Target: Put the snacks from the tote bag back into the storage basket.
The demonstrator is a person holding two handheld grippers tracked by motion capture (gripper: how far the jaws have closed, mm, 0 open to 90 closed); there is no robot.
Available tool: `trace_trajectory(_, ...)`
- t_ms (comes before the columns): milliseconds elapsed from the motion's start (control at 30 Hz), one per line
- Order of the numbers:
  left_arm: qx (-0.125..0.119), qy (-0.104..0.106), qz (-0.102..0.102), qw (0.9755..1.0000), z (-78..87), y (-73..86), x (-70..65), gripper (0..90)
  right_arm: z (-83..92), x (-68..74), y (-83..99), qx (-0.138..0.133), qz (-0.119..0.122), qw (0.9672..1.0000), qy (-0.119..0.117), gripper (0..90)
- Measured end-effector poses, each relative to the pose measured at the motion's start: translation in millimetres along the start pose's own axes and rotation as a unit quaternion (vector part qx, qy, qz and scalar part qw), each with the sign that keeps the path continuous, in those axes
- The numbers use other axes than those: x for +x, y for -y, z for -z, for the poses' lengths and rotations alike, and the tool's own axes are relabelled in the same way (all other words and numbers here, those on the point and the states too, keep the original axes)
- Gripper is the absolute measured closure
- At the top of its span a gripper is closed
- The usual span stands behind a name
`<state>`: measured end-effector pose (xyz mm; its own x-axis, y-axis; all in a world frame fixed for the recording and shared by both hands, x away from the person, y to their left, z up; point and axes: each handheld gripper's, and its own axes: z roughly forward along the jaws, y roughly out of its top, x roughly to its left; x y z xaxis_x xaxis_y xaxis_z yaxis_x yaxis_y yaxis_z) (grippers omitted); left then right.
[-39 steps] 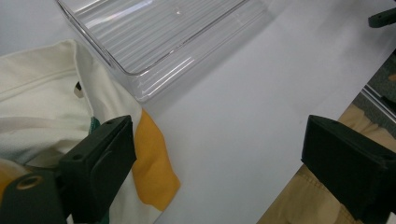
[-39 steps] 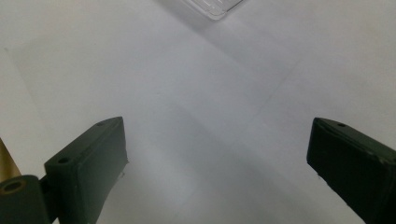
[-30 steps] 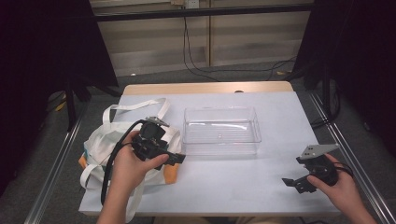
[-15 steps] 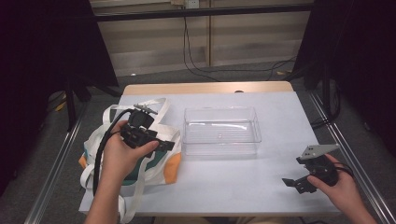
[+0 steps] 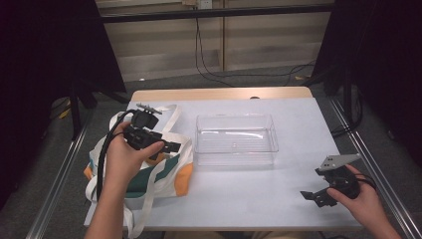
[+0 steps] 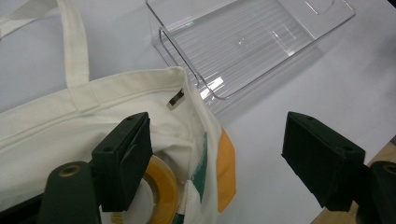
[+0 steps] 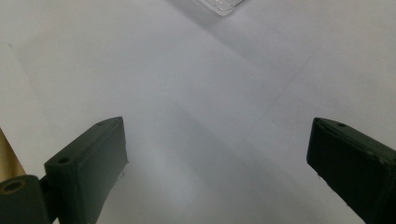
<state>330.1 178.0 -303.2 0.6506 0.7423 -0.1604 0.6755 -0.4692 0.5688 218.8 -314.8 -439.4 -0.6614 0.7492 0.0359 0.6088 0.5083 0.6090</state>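
The left gripper (image 5: 169, 147) is hovering over the mouth of the white canvas tote bag (image 5: 149, 174), which is lying flat near the table's (image 5: 298, 119) left edge, its handles spreading toward the far left corner and over the near edge. The jaws have just been closing a little, yet they are standing apart with nothing pinched between them. In the left gripper view, a roll of yellow tape (image 6: 161, 186) is sitting inside the bag's opening, right beside one jaw and partly hidden by it. The bag's orange and green print is showing along its side. A clear plastic tray (image 5: 234, 139) is resting at the middle of the table, just beside the bag. The right gripper (image 5: 311, 195) is waiting by the near right corner, its jaws spread wide over bare table.
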Motion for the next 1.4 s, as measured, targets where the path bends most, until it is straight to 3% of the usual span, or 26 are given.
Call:
trace_trajectory(300,0.009,-0.026,0.004,0.9996,2.2,-1.4,10.6,25.8,0.9,1.5,-0.4,0.003,0.0,1.0,0.004,4.8)
trace_trajectory(600,0.05,-0.037,0.005,0.998,3.8,-2.9,17.3,31.0,2.1,0.6,0.1,0.001,-0.002,1.0,0.002,4.8)
trace_trajectory(800,0.065,-0.044,0.011,0.9969,7.0,-4.3,20.2,33.3,2.2,0.5,0.2,0.001,-0.001,1.0,0.003,4.8)
trace_trajectory(1167,0.09,-0.039,0.027,0.9948,10.1,-6.8,24.2,37.9,3.3,-0.2,0.7,-0.002,-0.004,1.0,0.003,4.9)
trace_trajectory(1400,0.12,-0.036,0.03,0.9917,7.0,-10.6,25.7,41.1,3.4,-0.2,0.6,-0.002,-0.004,1.0,0.003,4.8)
